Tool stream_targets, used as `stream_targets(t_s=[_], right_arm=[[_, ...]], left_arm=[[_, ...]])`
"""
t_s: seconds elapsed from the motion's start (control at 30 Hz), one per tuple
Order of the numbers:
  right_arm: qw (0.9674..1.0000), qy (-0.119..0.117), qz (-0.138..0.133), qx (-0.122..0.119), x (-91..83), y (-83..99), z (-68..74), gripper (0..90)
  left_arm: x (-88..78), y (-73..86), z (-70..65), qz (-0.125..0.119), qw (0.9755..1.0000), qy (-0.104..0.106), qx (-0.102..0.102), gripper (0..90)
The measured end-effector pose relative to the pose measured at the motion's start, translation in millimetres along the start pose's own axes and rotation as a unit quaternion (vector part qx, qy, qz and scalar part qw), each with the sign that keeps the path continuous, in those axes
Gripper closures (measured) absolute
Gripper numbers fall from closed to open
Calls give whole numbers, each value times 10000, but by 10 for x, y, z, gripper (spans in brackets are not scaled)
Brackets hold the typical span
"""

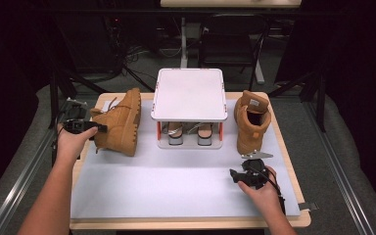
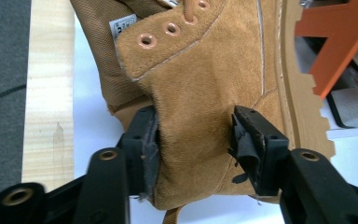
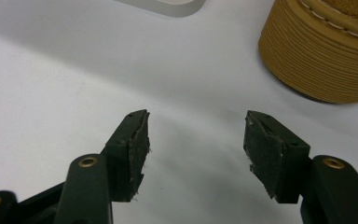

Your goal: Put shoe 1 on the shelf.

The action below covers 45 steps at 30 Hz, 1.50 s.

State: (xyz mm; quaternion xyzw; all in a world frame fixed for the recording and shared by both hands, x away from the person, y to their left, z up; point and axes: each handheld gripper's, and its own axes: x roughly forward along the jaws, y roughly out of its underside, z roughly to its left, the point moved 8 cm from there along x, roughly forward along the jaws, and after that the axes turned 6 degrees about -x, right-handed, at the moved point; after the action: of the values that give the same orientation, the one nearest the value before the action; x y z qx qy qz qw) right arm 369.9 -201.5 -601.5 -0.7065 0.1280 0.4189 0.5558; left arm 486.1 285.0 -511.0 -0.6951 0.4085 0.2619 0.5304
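1. A white lidded rack (image 1: 189,95) stands at the far middle of the desk (image 1: 176,196); its flat lid hides most of the inside, and through the open near side a pair of shoes (image 1: 190,133) shows only partly, too small to make out.
2. The left boot (image 1: 120,122) lies on its side at the far left of the desk, sole toward the rack.
3. The left gripper (image 2: 193,140) is closed on that boot's suede upper at the ankle, jaws pressing both sides.
4. The right boot (image 1: 251,126) stands upright at the far right; its rounded sole (image 3: 321,60) is cut off in the right gripper view.
5. The right gripper (image 3: 196,144) is wide open, holding nothing, low over the bare white mat near that boot.
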Motion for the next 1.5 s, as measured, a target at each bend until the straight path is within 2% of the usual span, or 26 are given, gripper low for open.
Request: stream_targets(t_s=[0.2,0.27,0.3,0.33,0.47,0.53,0.67,0.8,0.87,1.0,1.07,1.2,1.3,1.33,1.43,1.47,1.5], right_arm=[[10000,-8,4,7,5,1,3,400],[10000,-9,-1,13,6,0,4,400],[10000,-9,-1,13,6,0,4,400],[10000,-24,-7,27,7,0,10,400],[10000,-30,7,28,9,3,12,400],[10000,-32,46,6,9,9,6,400],[10000,-37,26,27,14,10,7,399],[10000,-28,30,43,18,12,4,400],[10000,-45,48,39,20,17,4,400],[10000,-44,51,35,24,18,7,400],[10000,-52,56,31,23,19,8,400],[10000,-65,49,47,22,18,8,400],[10000,-59,52,53,23,19,4,401],[10000,-58,55,52,23,20,3,401],[10000,-67,46,57,22,17,6,401],[9999,-67,45,60,22,17,7,401],[9999,-67,46,59,22,17,8,401]], left_arm=[[-49,-62,-149,-45,9998,85,157,564],[-34,-97,-231,-50,9995,273,136,565],[-34,-97,-231,-50,9995,273,136,565],[-12,-122,-288,-46,9992,370,107,567],[32,-146,-330,-39,9995,300,109,568],[76,-174,-356,-18,9993,361,36,561],[101,-194,-377,-9,9990,452,20,567],[108,-218,-382,-66,9989,459,-88,631],[82,-232,-376,-92,9980,587,-231,672],[72,-234,-368,-112,9974,632,-339,739],[65,-231,-374,-100,9953,834,-483,768],[48,-223,-402,-80,9944,913,-524,782],[25,-217,-428,-60,9948,902,-466,788],[-9,-207,-449,-35,9960,824,-332,790],[-56,-187,-481,-6,9976,685,-138,794],[-56,-187,-481,-6,9976,685,-138,795],[-94,-169,-490,46,9986,535,-12,796]])
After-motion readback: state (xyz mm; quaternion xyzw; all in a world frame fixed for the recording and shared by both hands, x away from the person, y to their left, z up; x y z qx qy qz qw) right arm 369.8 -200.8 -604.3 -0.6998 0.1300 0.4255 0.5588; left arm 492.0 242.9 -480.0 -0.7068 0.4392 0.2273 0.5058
